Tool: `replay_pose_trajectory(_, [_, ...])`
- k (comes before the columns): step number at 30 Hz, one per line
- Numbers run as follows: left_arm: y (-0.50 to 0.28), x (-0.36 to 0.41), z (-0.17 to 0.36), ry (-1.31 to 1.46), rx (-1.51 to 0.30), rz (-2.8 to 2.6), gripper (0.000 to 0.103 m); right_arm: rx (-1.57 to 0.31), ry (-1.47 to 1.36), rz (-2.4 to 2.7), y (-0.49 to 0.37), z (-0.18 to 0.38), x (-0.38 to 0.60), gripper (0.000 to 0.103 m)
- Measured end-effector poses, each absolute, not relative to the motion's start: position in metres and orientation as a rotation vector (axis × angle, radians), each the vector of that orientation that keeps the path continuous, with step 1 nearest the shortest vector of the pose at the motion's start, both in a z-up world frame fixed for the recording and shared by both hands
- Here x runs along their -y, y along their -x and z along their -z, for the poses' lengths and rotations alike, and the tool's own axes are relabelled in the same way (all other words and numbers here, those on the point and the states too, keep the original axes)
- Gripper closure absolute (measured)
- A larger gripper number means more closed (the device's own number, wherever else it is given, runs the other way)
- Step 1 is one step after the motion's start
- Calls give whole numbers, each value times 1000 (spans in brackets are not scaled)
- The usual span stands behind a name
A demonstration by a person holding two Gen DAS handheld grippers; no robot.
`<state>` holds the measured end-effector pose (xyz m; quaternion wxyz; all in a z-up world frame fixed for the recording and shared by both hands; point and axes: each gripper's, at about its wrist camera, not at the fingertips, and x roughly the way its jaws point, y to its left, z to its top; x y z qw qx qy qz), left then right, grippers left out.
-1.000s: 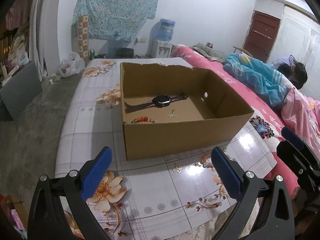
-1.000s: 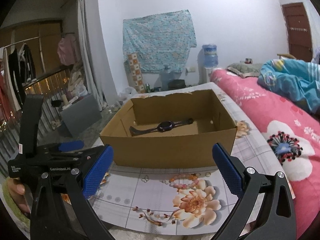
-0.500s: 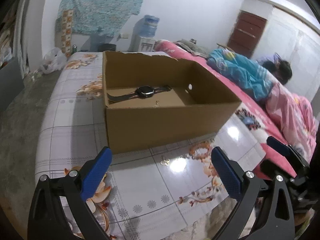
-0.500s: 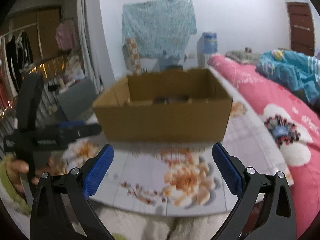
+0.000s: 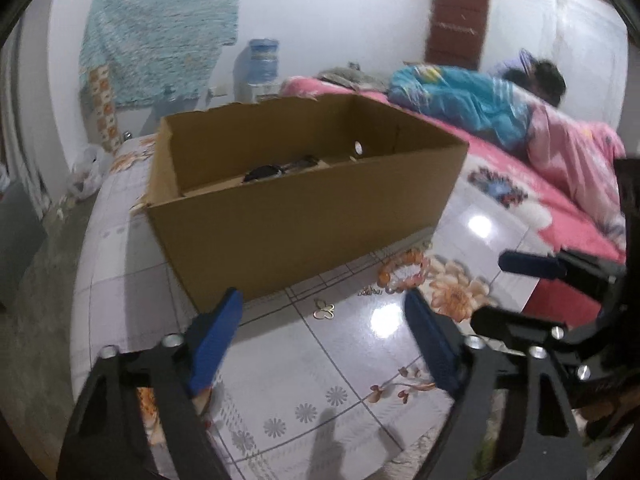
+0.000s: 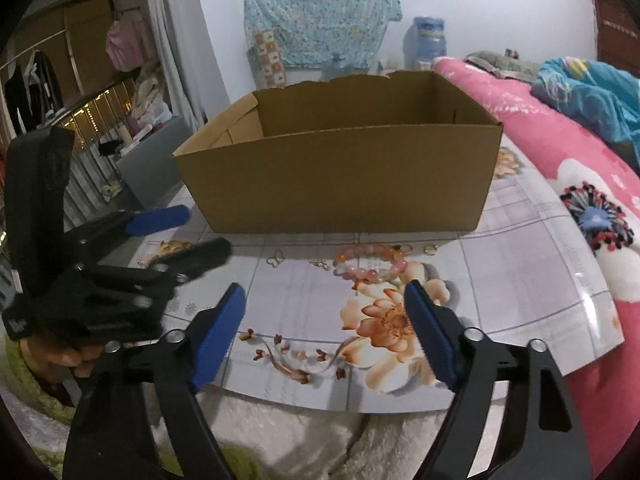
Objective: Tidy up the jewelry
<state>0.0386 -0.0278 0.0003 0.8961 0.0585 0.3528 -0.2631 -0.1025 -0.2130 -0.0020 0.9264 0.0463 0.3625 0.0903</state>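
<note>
Through my left wrist camera, my left gripper [image 5: 324,336] hangs low over the floral table [image 5: 280,376], tilted slightly, its blue-padded jaws spread wide and holding nothing. Just ahead lies a small gold butterfly charm [image 5: 324,309], and to its right a pink bead bracelet [image 5: 402,272], both in front of the cardboard box [image 5: 296,216]. A dark watch [image 5: 266,171] peeks over the box wall. My right gripper [image 5: 532,276] juts in from the right edge.

Through my right wrist camera, my right gripper [image 6: 325,322] sits level near the table's edge, jaws apart and empty, the bracelet [image 6: 370,266] just beyond its fingertips. My left gripper [image 6: 176,236] reaches in from the left, jaws parted, my hand [image 6: 76,356] wrapped round its handle.
</note>
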Motion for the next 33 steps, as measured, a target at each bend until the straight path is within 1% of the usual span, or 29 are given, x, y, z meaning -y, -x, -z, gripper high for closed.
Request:
replay_pose_trajectory(2, [-43,36,5,-157,-750,567,35,-757,-102,-188,98,6,214,30])
replay_pose_trajectory(4, [-49,43,12,-195,-776,584,42,-766,-105,-189,94,8,215,31])
replay_pose_trajectory(6, [-54,49,18,-217,-802,600,53,-775,-109,-191,92,9,216,31])
replay_pose_trajectory(7, [-58,51,22,-223,-820,615,56,-778,-112,-191,90,10,216,31])
replay_pose_trajectory(9, [-66,55,28,-225,-847,633,66,-783,-116,-195,89,11,216,31])
replay_pose_trajectory(12, [-75,57,35,-232,-873,644,75,-789,-119,-200,86,14,216,31])
replay_pose_trajectory(17, [-83,60,47,-273,-928,641,82,-796,-130,-200,83,16,220,31])
replay_pose_trajectory(20, [-82,61,50,-294,-923,636,83,-798,-136,-200,81,17,220,31])
replay_pose_trajectory(22, [-82,61,50,-305,-918,633,88,-800,-139,-203,81,17,221,31])
replay_pose_trajectory(23, [-82,61,50,-308,-916,629,90,-801,-140,-203,80,18,221,33])
replay_pose_trajectory(33, [-80,56,49,-308,-916,638,90,-796,-146,-196,79,16,223,34])
